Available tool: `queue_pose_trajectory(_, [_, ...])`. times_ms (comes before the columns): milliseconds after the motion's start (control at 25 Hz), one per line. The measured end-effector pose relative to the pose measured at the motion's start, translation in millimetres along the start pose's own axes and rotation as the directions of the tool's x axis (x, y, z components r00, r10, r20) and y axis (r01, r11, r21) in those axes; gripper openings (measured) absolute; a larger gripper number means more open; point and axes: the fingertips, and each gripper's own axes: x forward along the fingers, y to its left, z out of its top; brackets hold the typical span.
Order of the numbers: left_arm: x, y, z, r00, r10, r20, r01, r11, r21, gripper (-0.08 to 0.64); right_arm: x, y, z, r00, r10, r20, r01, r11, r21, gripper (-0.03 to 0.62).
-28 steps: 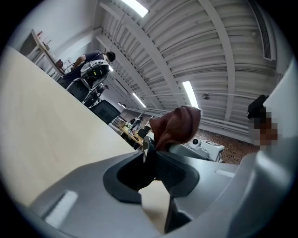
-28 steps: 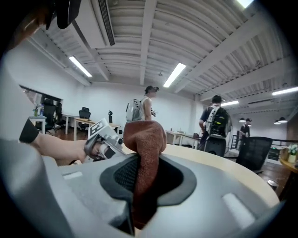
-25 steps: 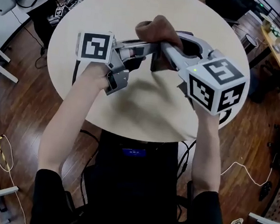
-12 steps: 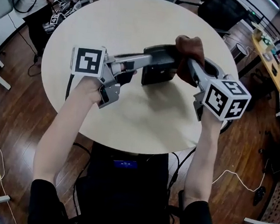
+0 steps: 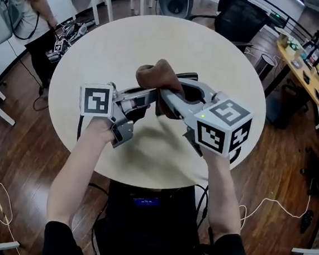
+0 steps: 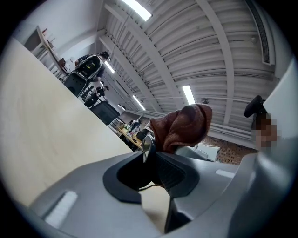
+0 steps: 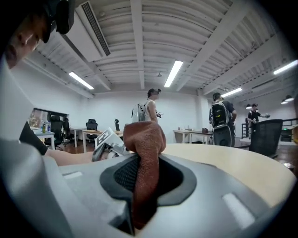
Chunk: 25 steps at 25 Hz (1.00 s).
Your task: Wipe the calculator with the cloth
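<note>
Slipping looks the likeliest trouble. The left gripper [image 5: 151, 99] has its jaws nipped on one thin edge of the calculator [image 5: 188, 76], which is held clear above the round counter [image 5: 129, 37]. A firm sideways rub could lever that hard, smooth slab out of so narrow a hold, or twist it within the grip.

The right gripper [image 5: 165, 94] has its jaws pinched tight on the cloth [image 5: 156, 73]. This is a soft, brown, nubbly fabric bunched into a rounded wad. It stands out beyond the right jaws and lies against the calculator just ahead of the left jaws. Being limp, the wad could fold aside under pressure, and the rigid grey jaws would then scrape the casing instead of the cloth.

The calculator is dark, flat and stiff, and the left gripper view shows a glossy rim between the jaws. The counter beneath the jaws is pale, matt and even.
</note>
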Motion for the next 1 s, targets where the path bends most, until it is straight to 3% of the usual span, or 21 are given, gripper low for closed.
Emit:
queue_pose_trajectory(200, [1, -8, 2, 1.0, -0.021, -0.007, 0.021, 0.999, 0.029, 0.087, -21, -43, -16, 0.995, -0.098, -0.012, 0.098, 0.994, 0.045, 0.084])
queue_pose_trajectory(320, [-1, -4, 2, 1.0, -0.019, 0.006, 0.019, 1.0, 0.016, 0.088, -46, -90, -37, 0.958, -0.278, -0.064, 0.28, 0.96, 0.021, 0.084])
queue_pose_trajectory(400, [-2, -5, 3, 1.0, -0.019, 0.013, 0.019, 1.0, 0.001, 0.087, -59, -104, -48, 0.937, -0.34, -0.086, 0.343, 0.939, 0.029, 0.084])
queue_pose_trajectory(600, [-1, -17, 5, 1.0, 0.011, 0.025, -0.012, 1.0, 0.025, 0.094, -48, -79, -45, 0.967, -0.253, -0.033, 0.255, 0.962, 0.098, 0.084])
queue_pose_trajectory(880, [18, -42, -17, 1.0, 0.006, -0.004, -0.006, 0.987, 0.163, 0.111, -46, -32, -34, 0.994, -0.105, 0.025, 0.101, 0.986, 0.132, 0.084])
queue_pose_trajectory(1000, [21, -50, -23, 1.0, -0.021, 0.004, 0.02, 0.977, 0.214, 0.166, -51, -15, -36, 0.999, -0.018, 0.05, 0.008, 0.982, 0.189, 0.084])
